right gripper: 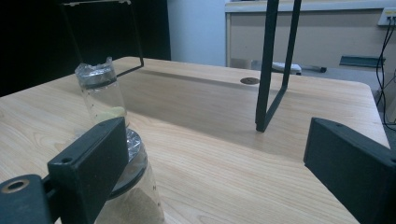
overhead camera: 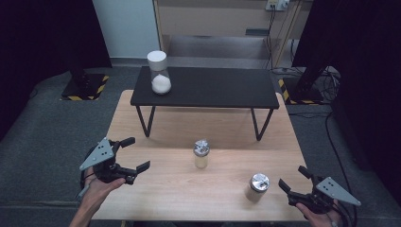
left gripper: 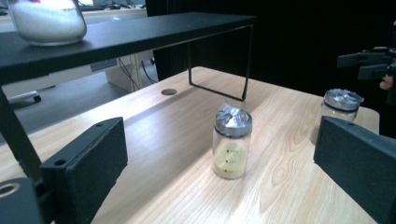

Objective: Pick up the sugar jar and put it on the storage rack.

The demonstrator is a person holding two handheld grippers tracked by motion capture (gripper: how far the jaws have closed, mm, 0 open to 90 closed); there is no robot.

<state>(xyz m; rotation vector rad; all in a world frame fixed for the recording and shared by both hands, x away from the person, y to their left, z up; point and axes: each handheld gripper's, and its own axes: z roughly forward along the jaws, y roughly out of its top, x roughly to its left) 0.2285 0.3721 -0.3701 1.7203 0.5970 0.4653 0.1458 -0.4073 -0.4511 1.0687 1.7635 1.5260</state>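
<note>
two small glass jars stand on the wooden table (overhead camera: 156, 189), each capped with crinkled foil. the left gripper (overhead camera: 135, 153) hangs over the table's left edge with its jaws spread wide and nothing between them, aimed toward the centre jar (overhead camera: 201, 154), which holds a low layer of yellowish powder. the right gripper (overhead camera: 294, 180) sits at the table's right corner, jaws also wide apart and empty, with the near jar (overhead camera: 257, 187) just beside its left jaw; its filling looks sandy, though the close view is too cropped to be sure. both jars are probably light, rigid and smooth-walled, so they may slip or tip, and glass will not forgive a knock. take each around the mid-body, below the foil, which would crumple under the pads. a larger jar of white powder (overhead camera: 160, 72) stands on the black shelf (overhead camera: 213, 87) behind.
</note>
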